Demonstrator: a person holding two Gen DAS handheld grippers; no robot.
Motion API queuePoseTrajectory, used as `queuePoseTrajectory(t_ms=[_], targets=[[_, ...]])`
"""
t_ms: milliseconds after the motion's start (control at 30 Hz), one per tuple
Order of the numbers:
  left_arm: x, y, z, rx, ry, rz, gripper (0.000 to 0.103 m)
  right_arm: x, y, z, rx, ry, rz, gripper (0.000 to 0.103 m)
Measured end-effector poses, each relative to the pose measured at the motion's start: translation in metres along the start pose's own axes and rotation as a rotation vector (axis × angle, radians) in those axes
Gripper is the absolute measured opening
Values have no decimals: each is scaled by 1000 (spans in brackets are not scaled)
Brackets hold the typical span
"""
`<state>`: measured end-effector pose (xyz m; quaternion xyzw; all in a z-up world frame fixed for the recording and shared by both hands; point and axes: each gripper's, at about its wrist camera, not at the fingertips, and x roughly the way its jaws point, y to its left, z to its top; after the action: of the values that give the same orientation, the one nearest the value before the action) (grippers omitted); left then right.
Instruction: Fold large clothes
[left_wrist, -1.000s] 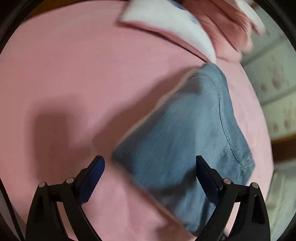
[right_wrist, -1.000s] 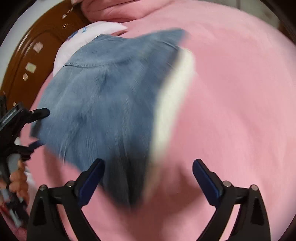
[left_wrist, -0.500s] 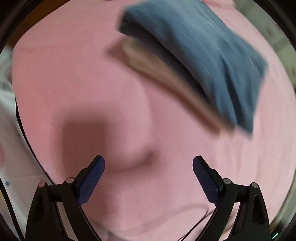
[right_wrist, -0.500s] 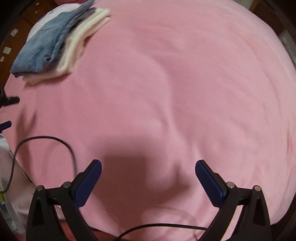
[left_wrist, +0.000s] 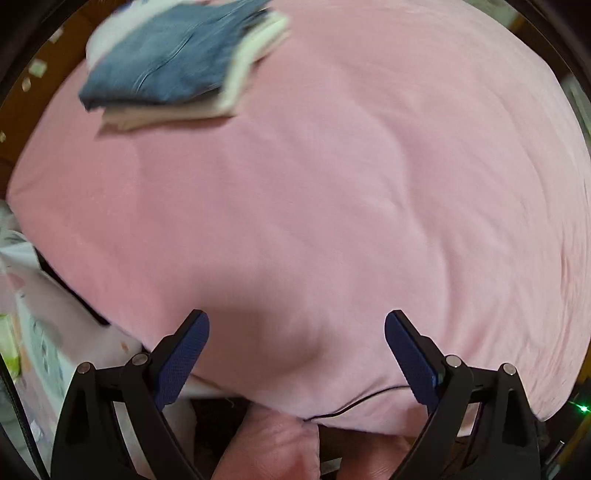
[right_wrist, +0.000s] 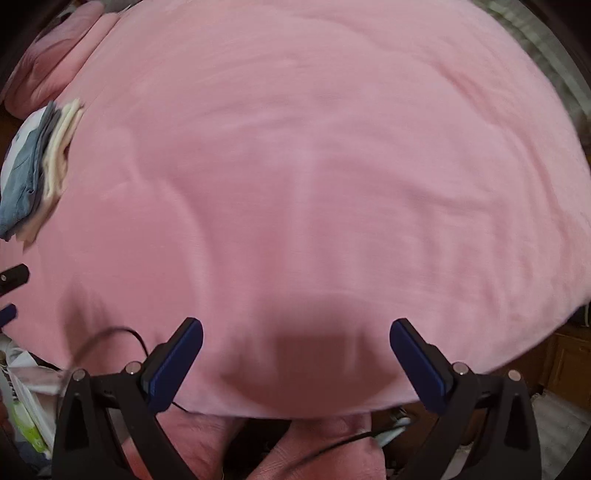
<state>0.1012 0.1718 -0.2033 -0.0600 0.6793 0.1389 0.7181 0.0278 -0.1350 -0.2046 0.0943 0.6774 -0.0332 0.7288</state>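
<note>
A folded blue denim garment (left_wrist: 173, 62) lies on top of a folded cream garment (left_wrist: 243, 85) at the far left of the pink bed (left_wrist: 332, 206). The same stack shows at the left edge of the right wrist view, denim (right_wrist: 22, 184) over cream (right_wrist: 59, 158). My left gripper (left_wrist: 297, 354) is open and empty, near the bed's front edge, far from the stack. My right gripper (right_wrist: 295, 365) is open and empty over the front of the bed (right_wrist: 314, 166). The left gripper's fingertips (right_wrist: 9, 291) peek in at the left edge of the right wrist view.
Pink pillows (right_wrist: 55, 62) lie at the bed's far left. A black cable (left_wrist: 354, 404) runs along the front edge; it also shows in the right wrist view (right_wrist: 122, 332). A brown wooden headboard (left_wrist: 33, 85) stands behind the stack. Clutter (left_wrist: 22, 325) sits left of the bed.
Both grippers have pulled back from the folded denim, which now rests on the cream garment far away at the left. Both stay open and empty.
</note>
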Motion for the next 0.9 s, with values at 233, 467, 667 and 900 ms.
queuePoseTrajectory(t_ms=[233,467,667,900], targets=[[-41,-123,-75,168,33,-58,95,-61,-138,-8,79,-57,-81,101],[-93,-209,-115,335,-106,-14,95,-88,-211,-2,257,55,-80,102],[-152,-230,-133,391,-266,-27,95,-122,-189,-8,131,-8,-32,102],[-193,-225,-160,399,-297,-42,95,-181,-140,-22,-91,-168,-7,102]])
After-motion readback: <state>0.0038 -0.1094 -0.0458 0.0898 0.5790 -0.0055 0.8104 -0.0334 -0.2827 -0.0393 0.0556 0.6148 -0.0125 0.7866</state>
